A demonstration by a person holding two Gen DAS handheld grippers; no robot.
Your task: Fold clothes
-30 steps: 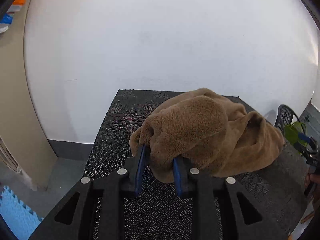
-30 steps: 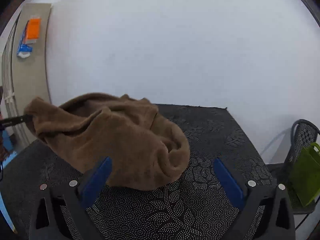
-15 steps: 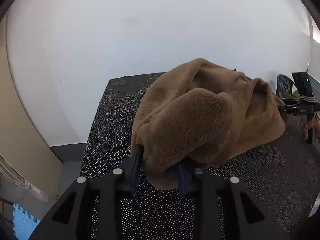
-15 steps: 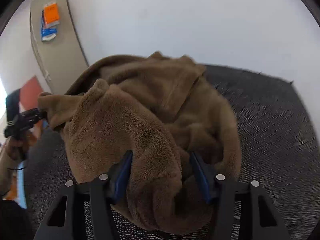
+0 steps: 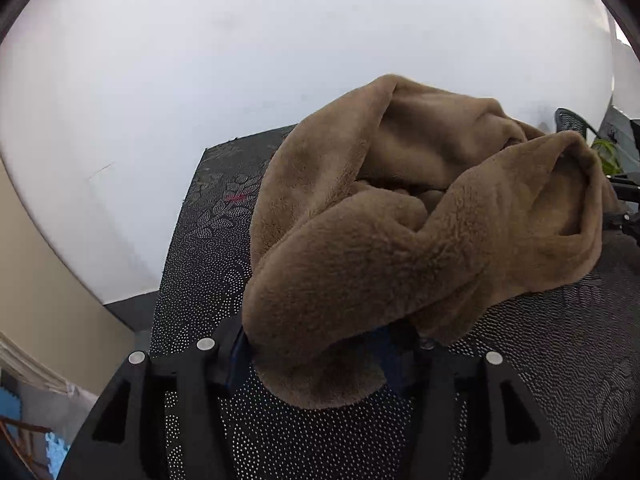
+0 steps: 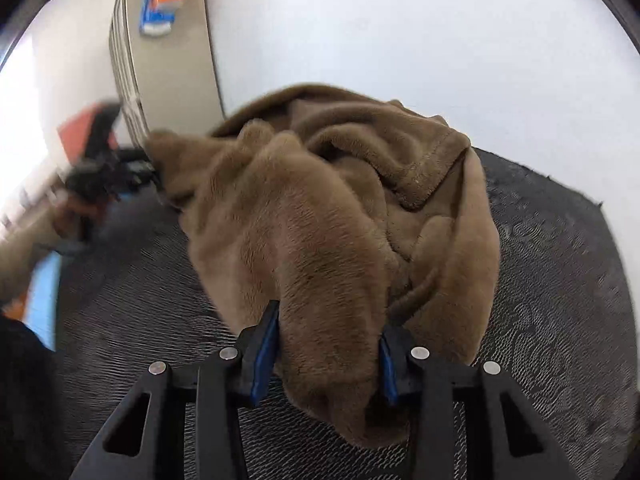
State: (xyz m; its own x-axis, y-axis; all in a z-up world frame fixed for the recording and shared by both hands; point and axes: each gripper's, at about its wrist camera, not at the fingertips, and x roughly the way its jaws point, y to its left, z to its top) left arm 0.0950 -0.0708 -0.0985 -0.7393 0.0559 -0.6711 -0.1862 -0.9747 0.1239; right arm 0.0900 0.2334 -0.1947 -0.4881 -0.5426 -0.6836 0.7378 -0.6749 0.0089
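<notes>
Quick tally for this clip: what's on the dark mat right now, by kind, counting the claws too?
Brown fleece garment: 1, bunched, not yet folded
Claws: 2, left claw and right claw, each with fleece between its blue pads
Dark patterned mat: 1
Total: 4

The brown garment [image 5: 400, 240] buries my left tongs' [image 5: 316, 354] blue pads; in the right view, my left hand [image 6: 76, 212] blurs.
</notes>
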